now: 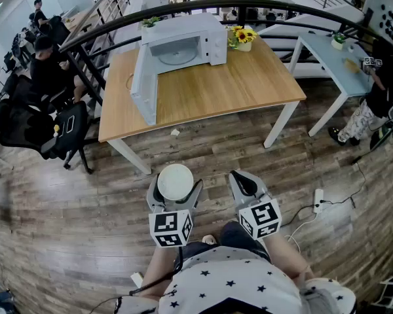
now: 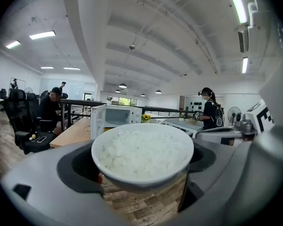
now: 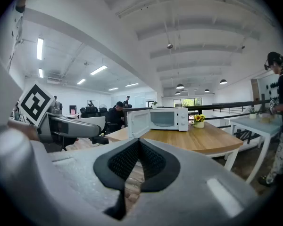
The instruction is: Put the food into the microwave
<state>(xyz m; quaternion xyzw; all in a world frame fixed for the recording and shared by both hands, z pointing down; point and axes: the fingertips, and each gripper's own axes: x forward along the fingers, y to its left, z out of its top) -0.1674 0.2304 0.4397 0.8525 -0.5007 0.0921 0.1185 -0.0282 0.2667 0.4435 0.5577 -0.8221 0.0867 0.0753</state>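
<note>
Holding the bowl of rice [image 1: 175,182] pinched between the wide jaws of my left gripper [image 1: 175,192], I see the microwave [image 1: 183,44], door open, at twelve o'clock on the wooden table [image 1: 249,87]. My right gripper [image 1: 246,183], at three o'clock, is pressed together, empty.

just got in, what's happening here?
A person stands back from the wooden table with a gripper in each hand. The left gripper holds a bowl of rice between wide-set jaws. The right gripper is shut and empty. The microwave on the table has its door open, and the bowl isn't in yet.
</note>
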